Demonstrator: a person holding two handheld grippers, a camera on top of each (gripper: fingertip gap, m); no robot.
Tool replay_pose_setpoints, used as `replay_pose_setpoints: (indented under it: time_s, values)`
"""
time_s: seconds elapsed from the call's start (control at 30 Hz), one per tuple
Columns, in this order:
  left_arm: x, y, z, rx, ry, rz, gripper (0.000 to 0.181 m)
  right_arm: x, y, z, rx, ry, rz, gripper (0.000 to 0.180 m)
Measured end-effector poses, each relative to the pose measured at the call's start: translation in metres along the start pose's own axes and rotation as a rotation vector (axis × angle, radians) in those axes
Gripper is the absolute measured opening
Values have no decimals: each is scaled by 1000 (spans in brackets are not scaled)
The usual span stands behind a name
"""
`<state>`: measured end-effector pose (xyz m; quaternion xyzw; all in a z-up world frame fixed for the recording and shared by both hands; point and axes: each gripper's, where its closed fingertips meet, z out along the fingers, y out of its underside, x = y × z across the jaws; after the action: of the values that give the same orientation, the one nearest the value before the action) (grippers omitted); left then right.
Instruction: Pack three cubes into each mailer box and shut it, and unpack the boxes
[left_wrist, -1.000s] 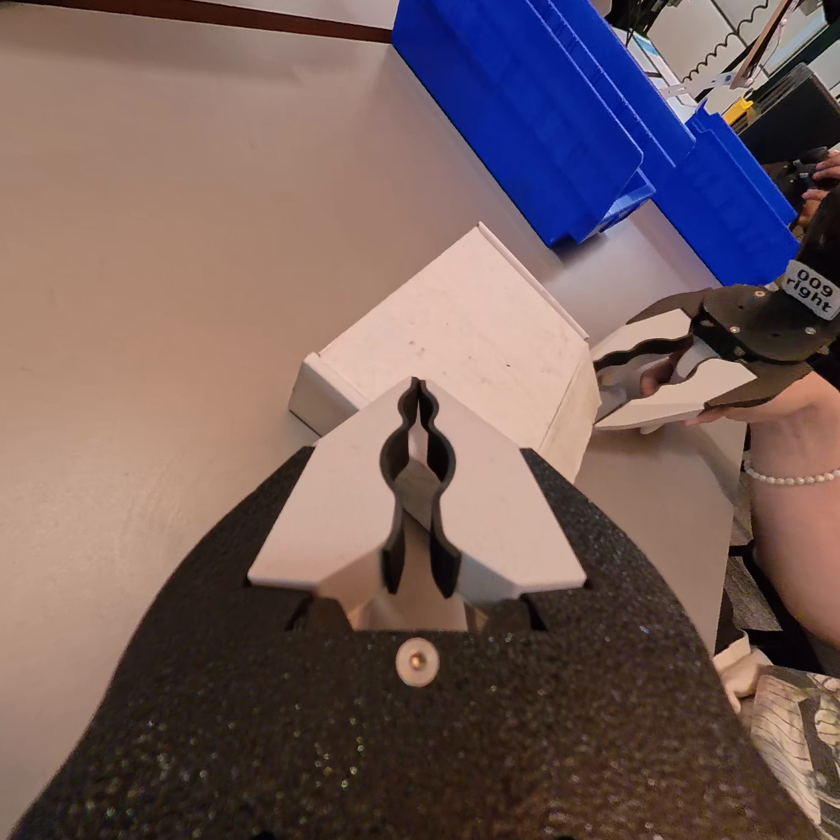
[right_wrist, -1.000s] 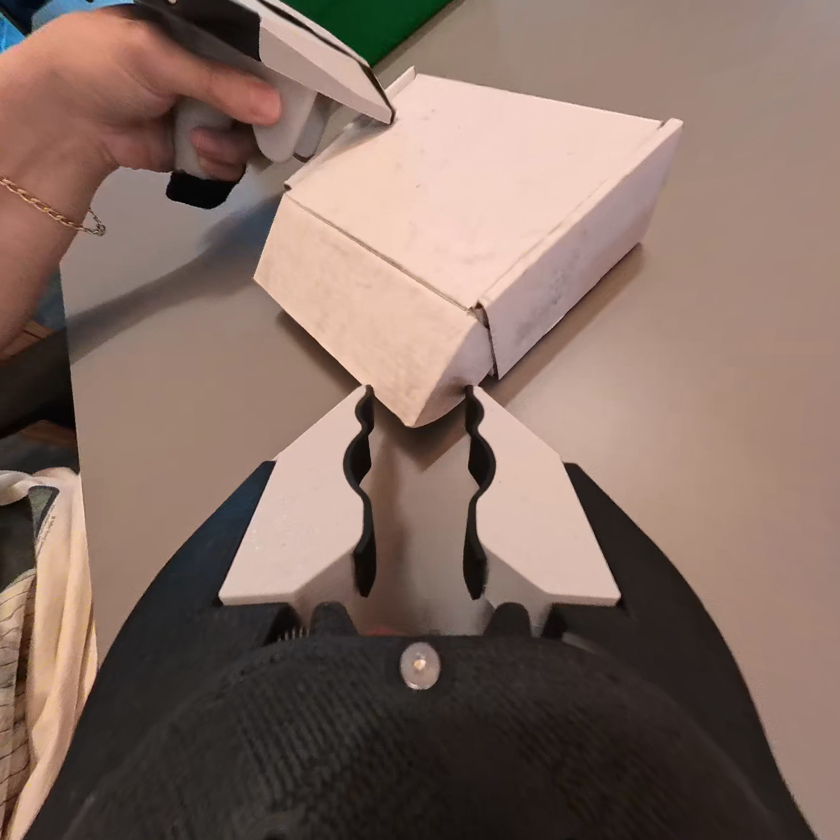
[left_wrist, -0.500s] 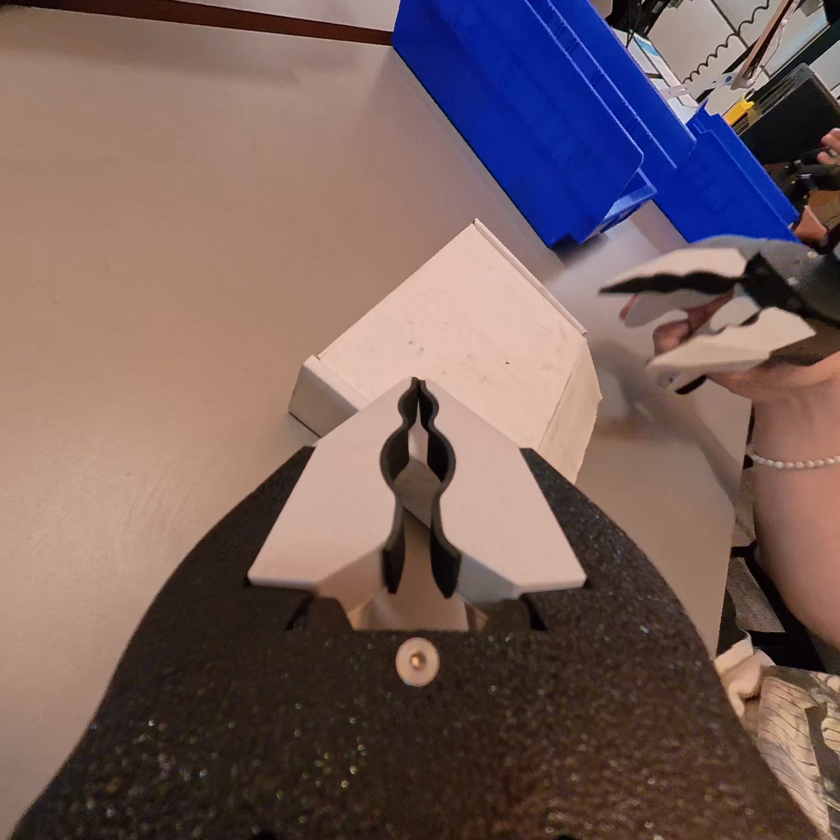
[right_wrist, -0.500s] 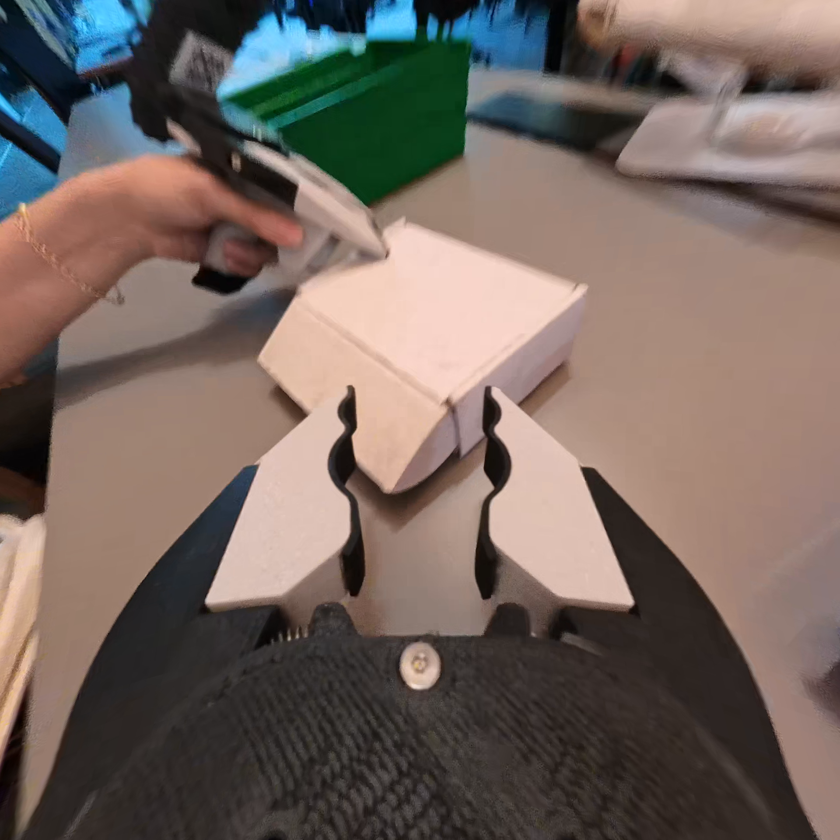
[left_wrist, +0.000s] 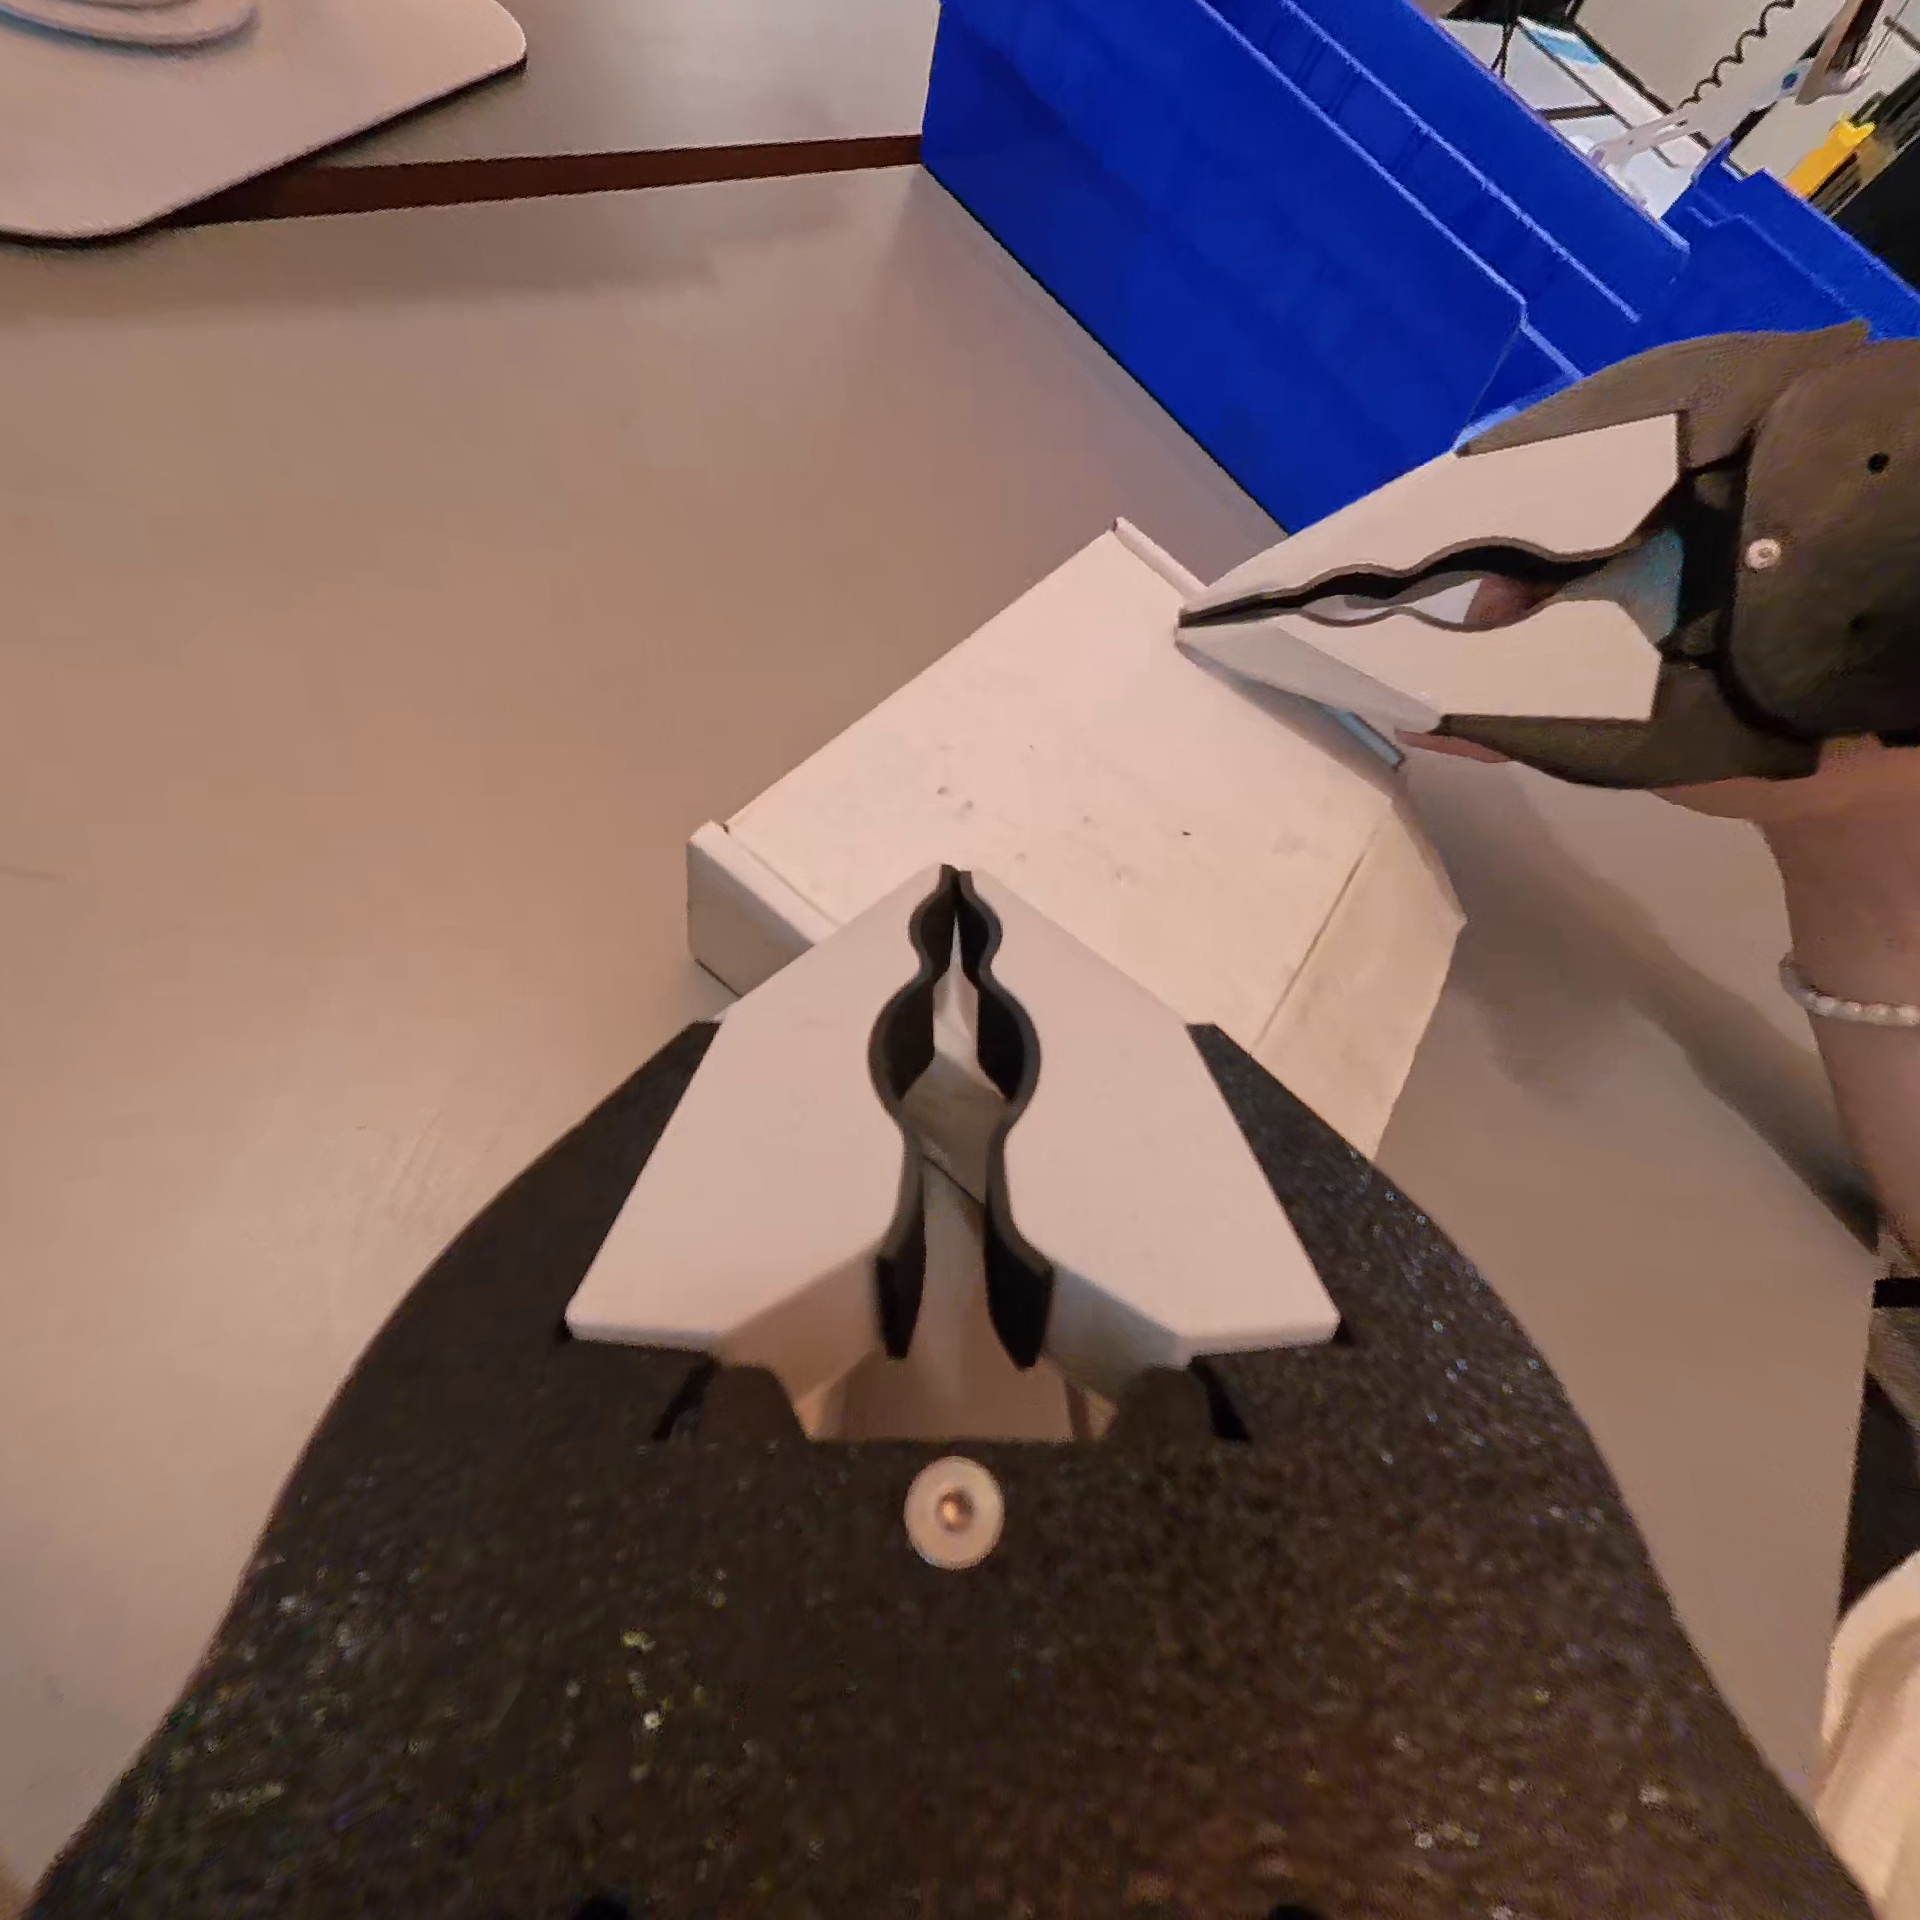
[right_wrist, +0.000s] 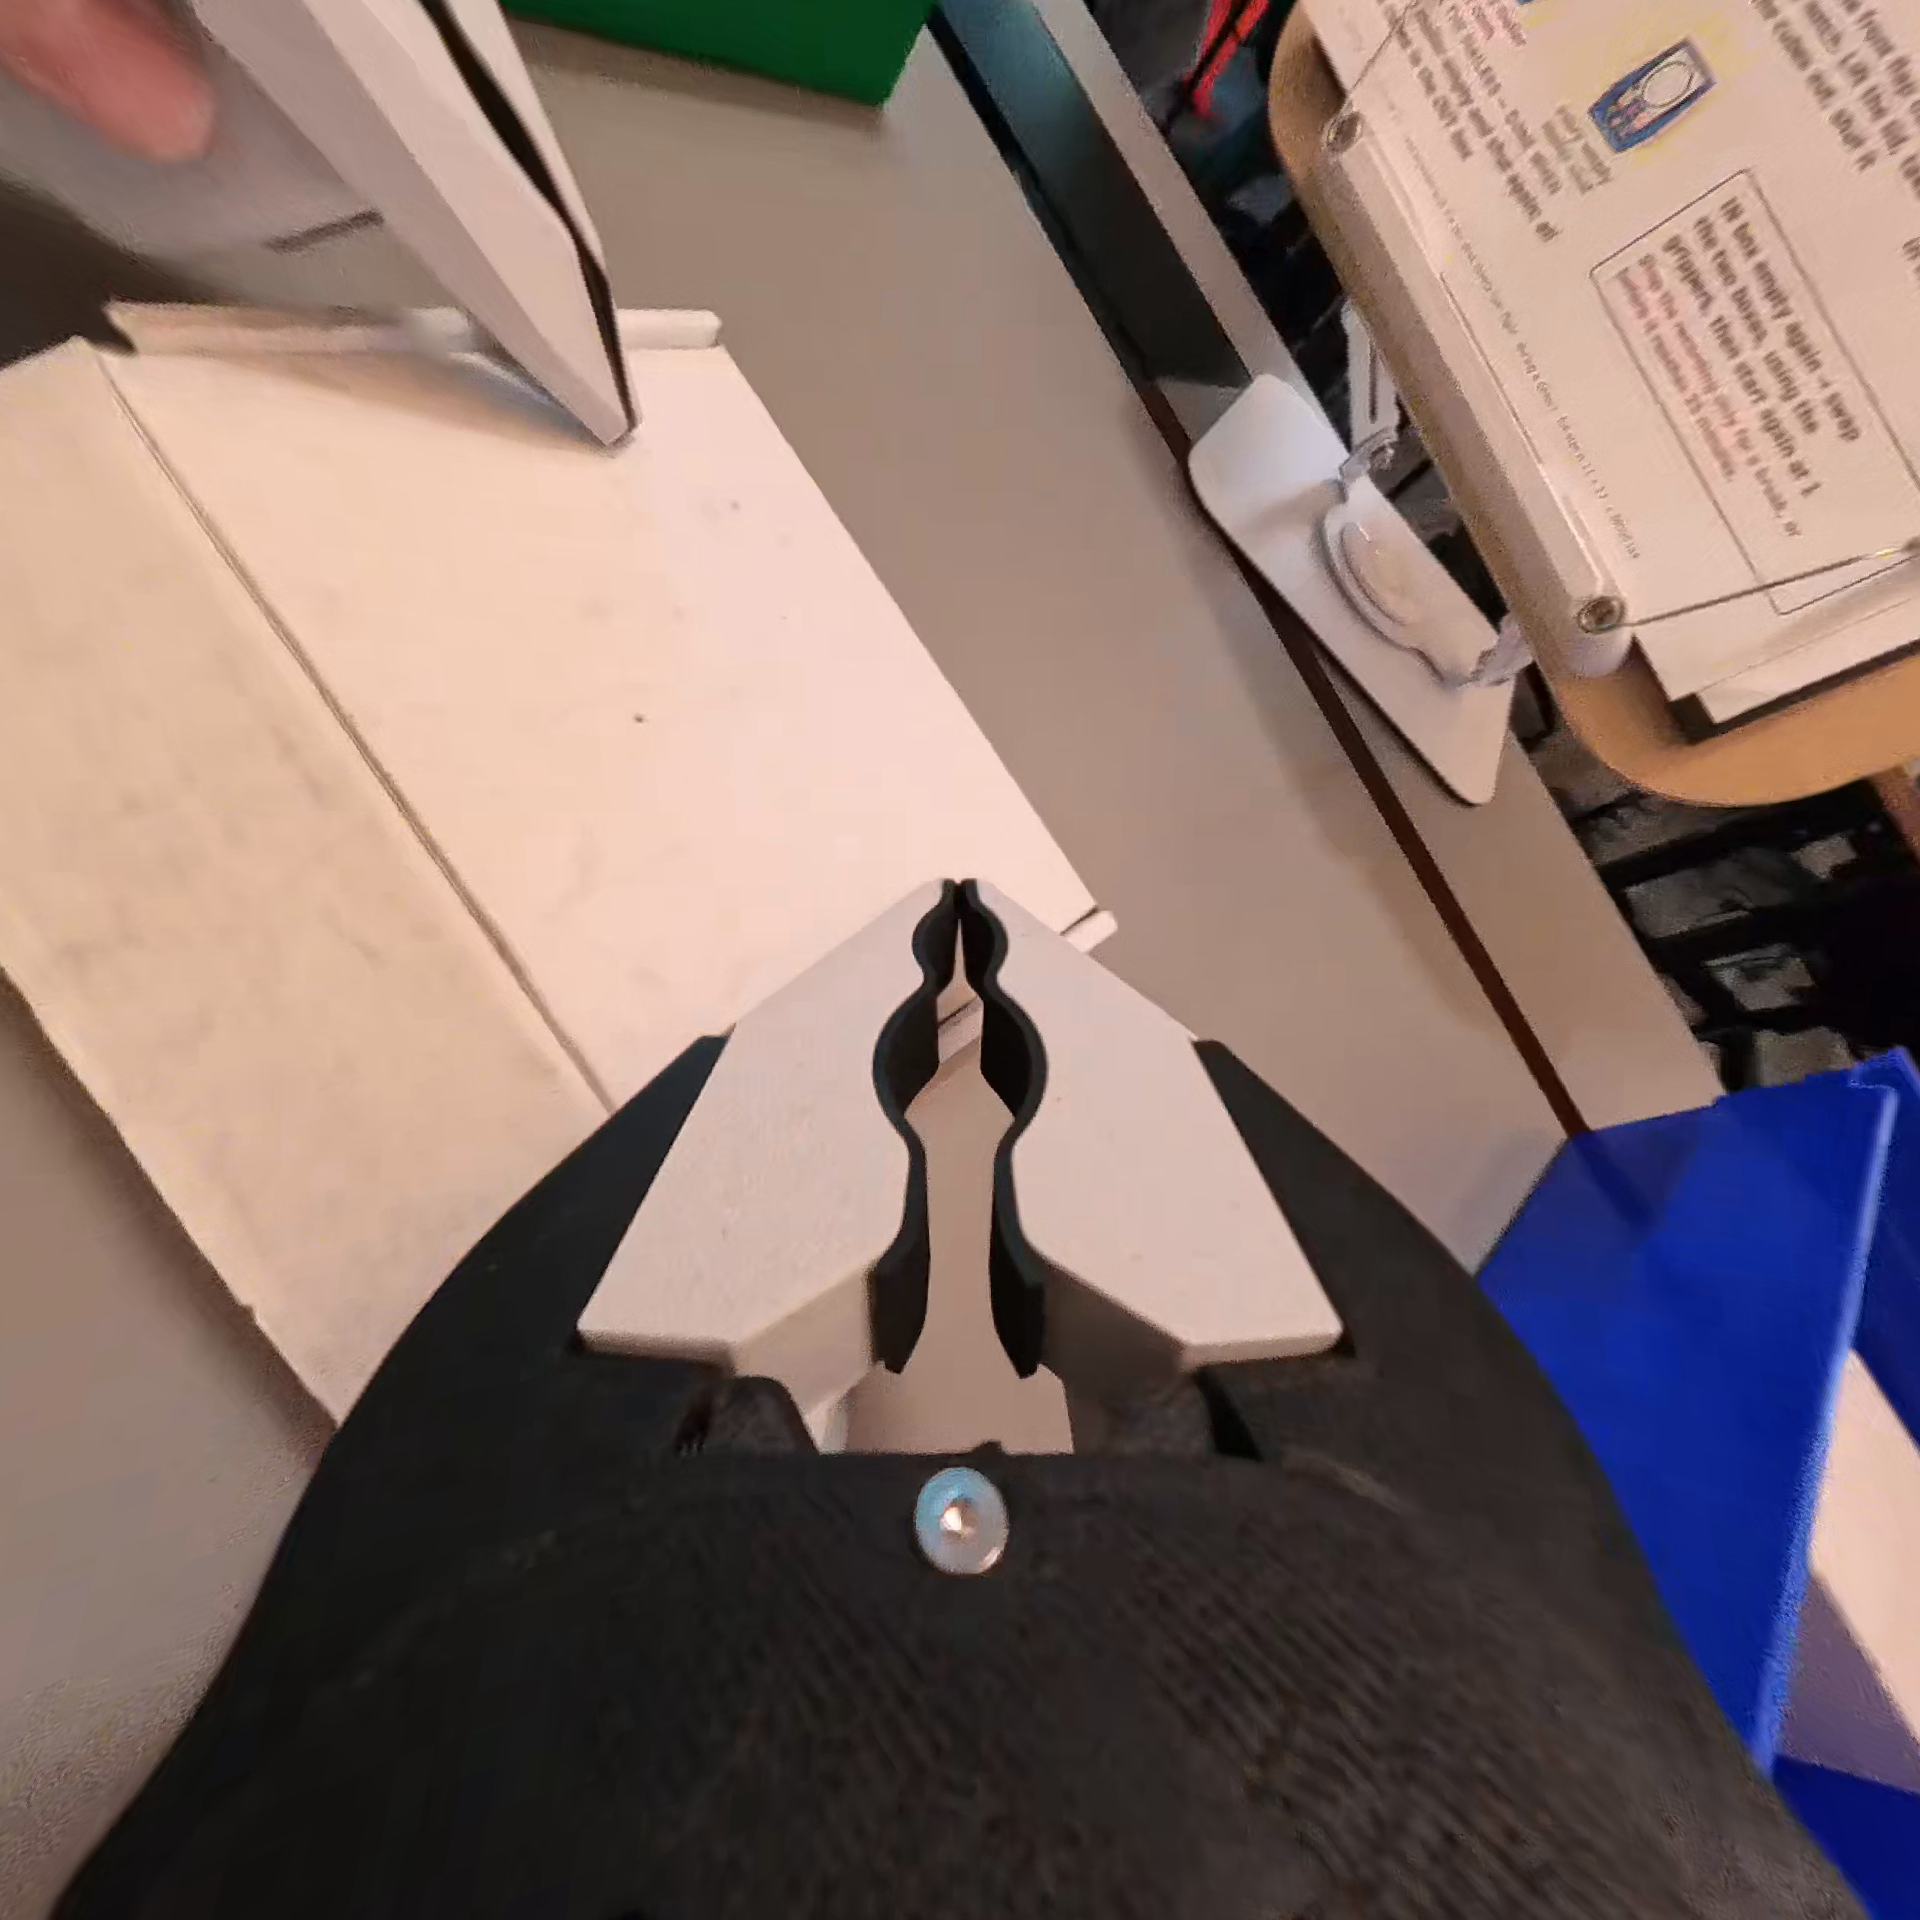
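The flat white cardboard mailer box (left_wrist: 1049, 790) lies shut on the grey table (left_wrist: 416, 582), with both tongs pressed together and empty on its lid, the left gripper (left_wrist: 954, 883) at one corner and the right gripper (right_wrist: 958, 891) at the far corner.

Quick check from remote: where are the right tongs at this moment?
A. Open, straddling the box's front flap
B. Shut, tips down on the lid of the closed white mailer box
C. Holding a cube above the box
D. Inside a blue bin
B. The right tongs are shut, with their tips on the flat lid of the closed white mailer box.
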<state>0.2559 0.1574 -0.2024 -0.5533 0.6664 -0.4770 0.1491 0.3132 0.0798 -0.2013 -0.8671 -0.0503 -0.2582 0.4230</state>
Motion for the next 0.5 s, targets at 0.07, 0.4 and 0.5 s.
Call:
replay_pose_setpoints:
  time_s: [0.07, 0.4, 0.5]
  values:
    - [4, 1, -3, 18, 5, 69, 0, 0, 0, 0, -11, 1, 24, 0]
    - [40, 65, -69, -1, -99, 144, 44, 0, 0, -2, 38, 27, 72, 0]
    - [47, 75, -60, -21, -72, -6, 54, 0, 0, -2, 36, 30, 70, 0]
